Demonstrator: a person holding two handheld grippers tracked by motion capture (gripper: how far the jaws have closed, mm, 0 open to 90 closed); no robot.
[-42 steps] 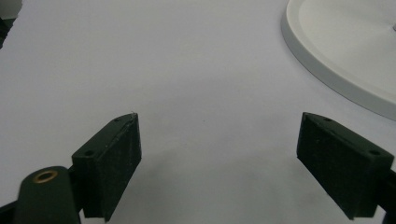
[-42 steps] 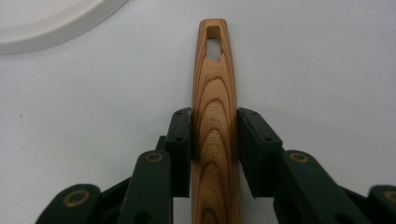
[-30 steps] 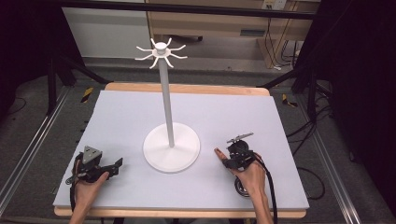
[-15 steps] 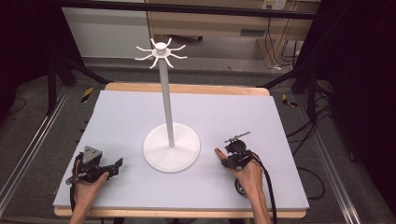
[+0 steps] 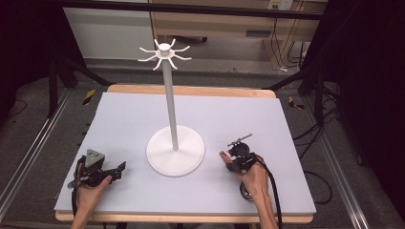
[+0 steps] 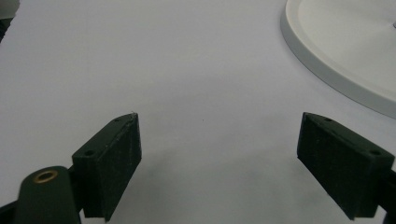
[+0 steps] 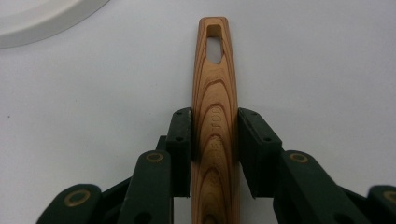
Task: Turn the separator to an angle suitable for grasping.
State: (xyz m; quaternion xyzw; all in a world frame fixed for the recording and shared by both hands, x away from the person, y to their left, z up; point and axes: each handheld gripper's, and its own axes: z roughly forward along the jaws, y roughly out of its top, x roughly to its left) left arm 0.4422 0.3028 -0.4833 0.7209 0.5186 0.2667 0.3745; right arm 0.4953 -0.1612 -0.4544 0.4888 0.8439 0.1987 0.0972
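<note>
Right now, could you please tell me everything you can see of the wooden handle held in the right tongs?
The wooden handle is a slim, flat piece of light wood with bold darker grain running in long loops. It tapers to a rounded far end pierced by a slot-shaped hanging hole. Faint stamped lettering runs along its middle, too faint to read. It lies over the white table, pointing away from the right tongs, whose two black pads press on its sides. Its near end is hidden.

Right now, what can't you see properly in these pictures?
- Wooden handle, right gripper view: its lower end runs off the bottom edge between the jaws, so what tool it is stays unknown.
- White stand's base, left gripper view: cut off by the top and right edges.
</note>
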